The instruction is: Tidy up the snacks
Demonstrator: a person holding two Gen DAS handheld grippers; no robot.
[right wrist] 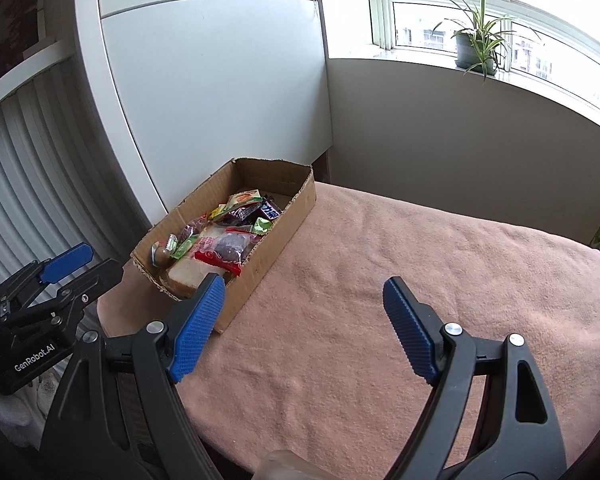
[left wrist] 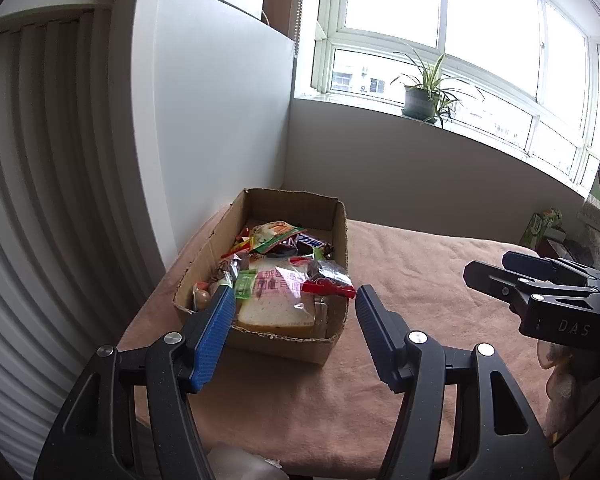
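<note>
Blue ribbed pads on black arms fill the lower part of each wrist view. From the left wrist camera, the left gripper (left wrist: 296, 304) stands with its jaws spread wide and nothing between them; its left pad overlaps the near left corner of the cardboard box (left wrist: 332, 336) in the picture, though contact cannot be confirmed. From the right wrist camera, the right gripper (right wrist: 304, 292) is likewise spread wide and holds nothing, poised above the bare peach-coloured cloth (right wrist: 380, 280) that covers the table. Each gripper also appears at the edge of the other's view: the right one at the right edge of the left view, where its opening cannot be judged, and the left one at the lower left of the right view. The cardboard box sits open-topped at the left side of the table, its long side running along the left edge toward the far left corner by the white panel (left wrist: 220, 120). Inside it lie the snacks (left wrist: 276, 264): a wrapped sliced bread pack (left wrist: 276, 312) at the near end, with a clear packet bearing a red strip (left wrist: 328, 280) on it, and mixed coloured wrappers piled toward the middle. The far end of the box shows bare cardboard. On the window sill beyond, a potted plant (left wrist: 420, 100) stands. A green carton (left wrist: 538, 226) sits at the far right corner of the table.
</note>
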